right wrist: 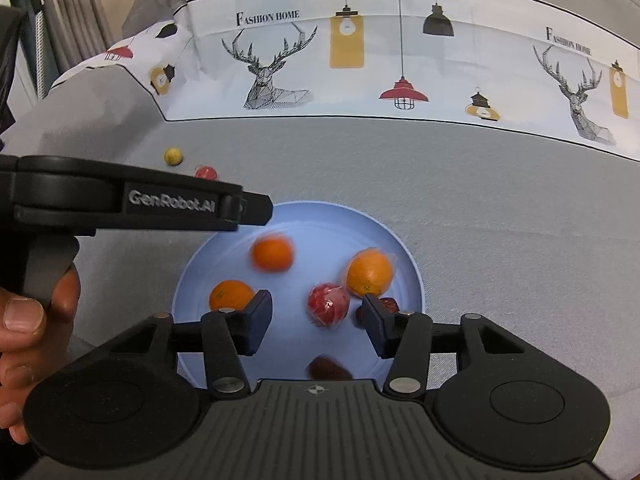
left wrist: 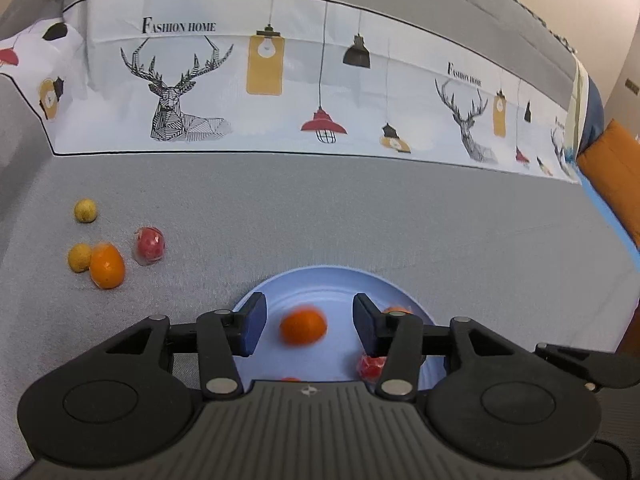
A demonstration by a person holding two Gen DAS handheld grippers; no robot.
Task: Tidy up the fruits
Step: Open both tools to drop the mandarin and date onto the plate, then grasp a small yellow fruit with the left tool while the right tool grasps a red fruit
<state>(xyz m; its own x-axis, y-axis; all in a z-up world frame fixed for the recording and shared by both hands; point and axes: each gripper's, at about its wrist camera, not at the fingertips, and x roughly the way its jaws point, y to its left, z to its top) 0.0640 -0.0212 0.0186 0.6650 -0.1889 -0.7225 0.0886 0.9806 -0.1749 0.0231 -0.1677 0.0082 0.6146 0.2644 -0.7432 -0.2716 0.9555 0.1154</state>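
1. While both grippers hang over the blue plate (right wrist: 400,240), you are at the drop-off step: a blurred orange fruit (right wrist: 272,255) looks to be falling or rolling onto the plate, at about 11 o'clock from its centre in the right wrist view.
2. Your left gripper (left wrist: 306,326) has its jaws standing apart, with that blurred orange (left wrist: 303,327) between them but no pad pressing on it; it holds nothing.
3. Your right gripper (right wrist: 318,322) is likewise parted and empty. A wrapped red fruit (right wrist: 328,305) lies on the plate between its jaws, untouched, and a blurred dark red piece (right wrist: 326,367) shows just below it at 6 o'clock.
4. Already on the plate are two more oranges, one at 9 o'clock (right wrist: 230,295) and one in clear wrap at 2 o'clock (right wrist: 369,272).
5. Left on the grey cloth (left wrist: 400,208), at 10 o'clock from the plate in the left wrist view, are an orange (left wrist: 106,266), a wrapped red fruit (left wrist: 150,245) and two small yellow fruits (left wrist: 85,211) (left wrist: 79,257).
6. I judge the next move is yours with the left hand: swing to that cluster, pick one piece, and close gently, since the round fruits may roll.
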